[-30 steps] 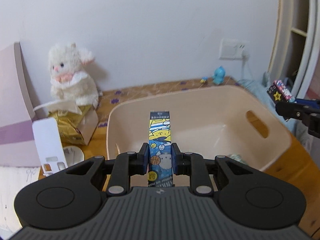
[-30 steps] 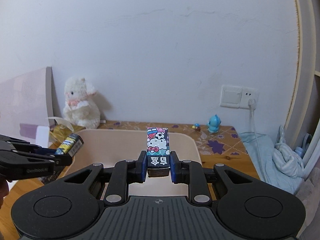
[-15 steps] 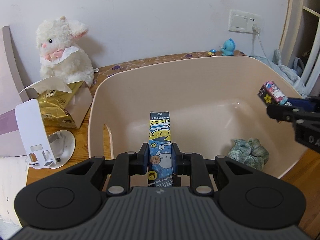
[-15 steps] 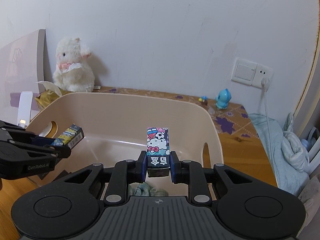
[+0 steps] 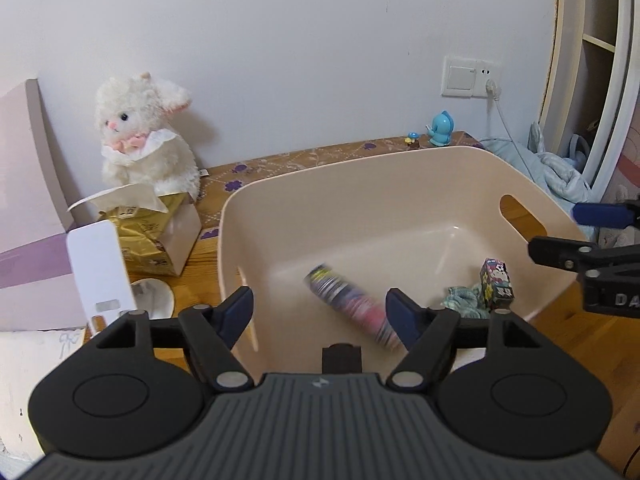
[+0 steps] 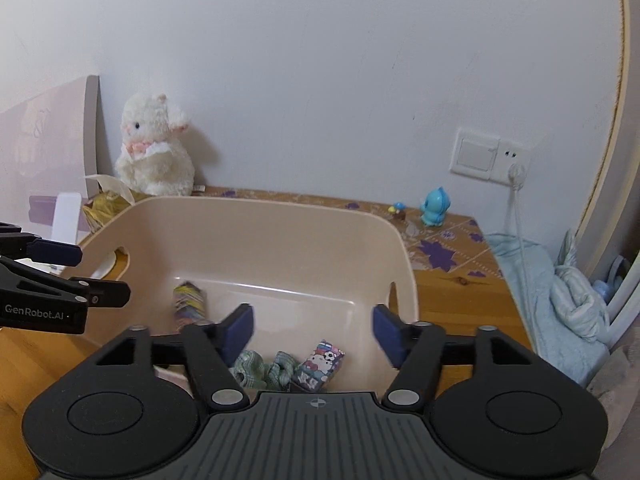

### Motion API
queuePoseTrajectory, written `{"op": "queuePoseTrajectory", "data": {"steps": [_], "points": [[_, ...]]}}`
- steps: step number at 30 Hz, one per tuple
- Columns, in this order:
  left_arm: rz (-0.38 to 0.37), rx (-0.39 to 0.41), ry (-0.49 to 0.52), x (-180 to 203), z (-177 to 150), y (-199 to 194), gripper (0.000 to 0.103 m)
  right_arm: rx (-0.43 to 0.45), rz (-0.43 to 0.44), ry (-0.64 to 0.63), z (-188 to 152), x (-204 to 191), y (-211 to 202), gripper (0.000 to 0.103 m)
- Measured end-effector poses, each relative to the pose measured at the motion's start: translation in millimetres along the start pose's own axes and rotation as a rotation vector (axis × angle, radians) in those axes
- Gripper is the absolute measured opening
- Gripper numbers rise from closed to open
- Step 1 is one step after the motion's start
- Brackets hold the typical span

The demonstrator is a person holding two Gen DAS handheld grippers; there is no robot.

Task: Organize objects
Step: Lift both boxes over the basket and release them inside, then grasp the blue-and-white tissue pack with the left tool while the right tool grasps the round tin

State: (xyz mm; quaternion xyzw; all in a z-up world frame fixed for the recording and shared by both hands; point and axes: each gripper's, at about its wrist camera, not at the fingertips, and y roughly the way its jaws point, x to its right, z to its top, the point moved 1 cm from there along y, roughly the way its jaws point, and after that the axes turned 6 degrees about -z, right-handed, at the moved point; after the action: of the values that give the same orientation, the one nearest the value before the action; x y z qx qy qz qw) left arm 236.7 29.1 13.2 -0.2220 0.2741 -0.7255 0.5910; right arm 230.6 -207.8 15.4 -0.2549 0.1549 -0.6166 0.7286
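Two hand-held grippers, left and right, opening empty, formerly gripped boxes now in tub.

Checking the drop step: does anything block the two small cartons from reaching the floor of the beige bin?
Nothing visible does. Both jaws are opening with nothing between them; the blurred carton and the cat-print carton are already inside the beige bin, beside the green cloth.

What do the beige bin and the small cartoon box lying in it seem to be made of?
Bin: likely moulded plastic, smooth with a faint sheen, rounded rim, cut-out handles. Cartoon box: probably printed cardboard, sharp folded edges, slightly glossy print.
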Motion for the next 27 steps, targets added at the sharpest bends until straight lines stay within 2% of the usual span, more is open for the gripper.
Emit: {"op": "queuePoseTrajectory", "data": {"steps": [3,6,7,15,27], "points": [[0.006,0.009,0.008,0,-7,-13,0.079,0.011,-0.002,-0.007,-6,0,-16,0.081],[0.007,0.016,0.018,1,-15,-28,0.084,0.015,-0.006,-0.012,-15,0,-31,0.096],[0.007,0.018,0.02,1,-17,-31,0.085,0.016,-0.005,-0.014,-18,-1,-35,0.098],[-0.001,-0.016,0.033,4,-45,-43,0.087,-0.045,-0.005,-0.037,-52,-6,-41,0.101],[-0.038,-0.161,-0.002,7,-91,-7,0.087,-0.19,0.001,-0.041,-96,-14,-11,0.102]]}}
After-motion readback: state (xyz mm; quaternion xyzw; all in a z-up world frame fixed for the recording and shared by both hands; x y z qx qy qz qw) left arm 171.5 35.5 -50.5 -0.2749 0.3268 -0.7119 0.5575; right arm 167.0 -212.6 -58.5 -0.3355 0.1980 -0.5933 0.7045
